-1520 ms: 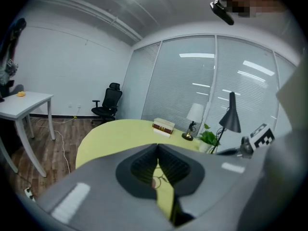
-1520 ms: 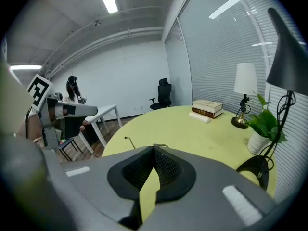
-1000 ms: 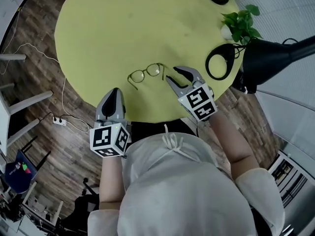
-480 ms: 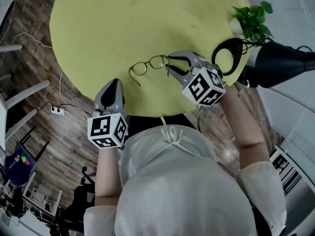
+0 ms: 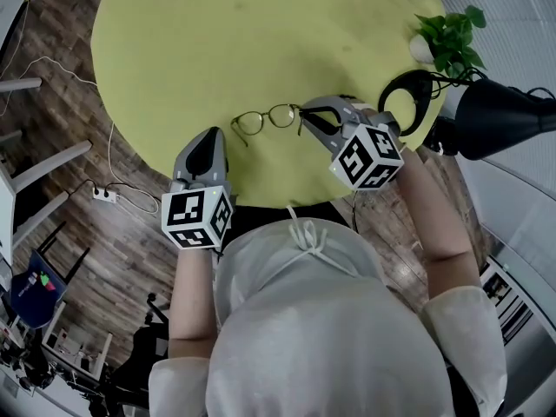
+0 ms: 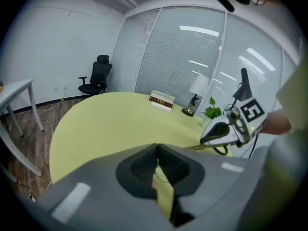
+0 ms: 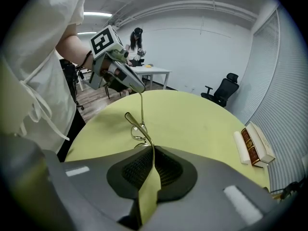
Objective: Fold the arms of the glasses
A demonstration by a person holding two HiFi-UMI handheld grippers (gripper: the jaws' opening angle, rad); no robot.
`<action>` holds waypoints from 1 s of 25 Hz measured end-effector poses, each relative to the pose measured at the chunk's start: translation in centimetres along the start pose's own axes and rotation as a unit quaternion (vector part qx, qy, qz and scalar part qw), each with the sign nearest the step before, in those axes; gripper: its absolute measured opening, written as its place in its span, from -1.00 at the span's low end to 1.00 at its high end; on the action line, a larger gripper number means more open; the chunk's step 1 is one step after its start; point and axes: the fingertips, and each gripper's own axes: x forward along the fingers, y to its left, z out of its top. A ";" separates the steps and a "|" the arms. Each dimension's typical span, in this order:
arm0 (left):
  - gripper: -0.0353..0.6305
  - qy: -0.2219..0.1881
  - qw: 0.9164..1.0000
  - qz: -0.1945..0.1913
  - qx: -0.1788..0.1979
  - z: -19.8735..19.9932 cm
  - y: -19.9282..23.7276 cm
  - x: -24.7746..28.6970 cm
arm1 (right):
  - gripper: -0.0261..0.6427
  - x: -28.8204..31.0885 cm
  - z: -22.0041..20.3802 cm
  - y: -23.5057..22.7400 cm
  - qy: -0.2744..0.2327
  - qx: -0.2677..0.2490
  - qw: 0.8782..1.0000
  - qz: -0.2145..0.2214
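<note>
The thin-rimmed glasses [image 5: 265, 118] lie open on the yellow-green round table [image 5: 217, 42], near its front edge. My right gripper [image 5: 304, 116] is at their right end; its jaws have just been closing and now pinch the right arm of the glasses [image 7: 144, 129], which runs between the pads [image 7: 163, 170]. The other arm points toward my left gripper [image 7: 137, 87]. My left gripper [image 5: 214, 139] hovers just below and left of the glasses, its jaws together with nothing in them. The left gripper view shows the right gripper [image 6: 202, 140] over the table edge.
A black desk lamp [image 5: 495, 115] with a ring base [image 5: 407, 94] and a potted plant [image 5: 452, 42] stand at the table's right edge. Books [image 7: 252, 146] lie at the far side. An office chair [image 7: 221, 90] and a white desk [image 7: 149, 71] stand beyond.
The right gripper moved in to the glasses' right end, rolled and closed on the arm. The left gripper moved up closer to the glasses.
</note>
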 end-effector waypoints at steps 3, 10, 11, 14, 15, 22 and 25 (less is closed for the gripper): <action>-0.88 0.010 1.000 -0.007 -0.001 -0.3 0.4 1.1 | -0.89 0.0 0.1 0.1 0.004 0.002 1.000 0.002; -0.88 0.031 0.999 -0.026 0.002 -1.3 -0.4 3.0 | -0.89 0.0 0.2 0.1 0.004 0.014 1.000 0.001; -0.88 0.035 0.999 -0.030 0.005 -1.4 -0.8 3.3 | -0.89 0.0 0.1 0.2 0.005 0.013 1.000 0.002; -0.88 0.043 0.998 -0.045 0.012 -1.5 -1.7 4.1 | -0.89 -0.1 0.0 0.1 0.004 0.015 1.000 0.004; -0.88 0.047 0.998 -0.049 0.014 -1.7 -1.9 4.4 | -0.89 -0.1 0.1 0.1 0.004 0.016 1.000 0.004; -0.88 0.084 0.994 -0.068 0.028 -3.2 -2.9 6.3 | -0.89 0.0 0.1 -0.1 0.001 0.024 1.000 0.008; -0.88 0.096 0.993 -0.069 0.027 -3.7 -3.4 7.3 | -0.89 0.0 -0.2 -0.1 0.000 0.027 1.000 0.013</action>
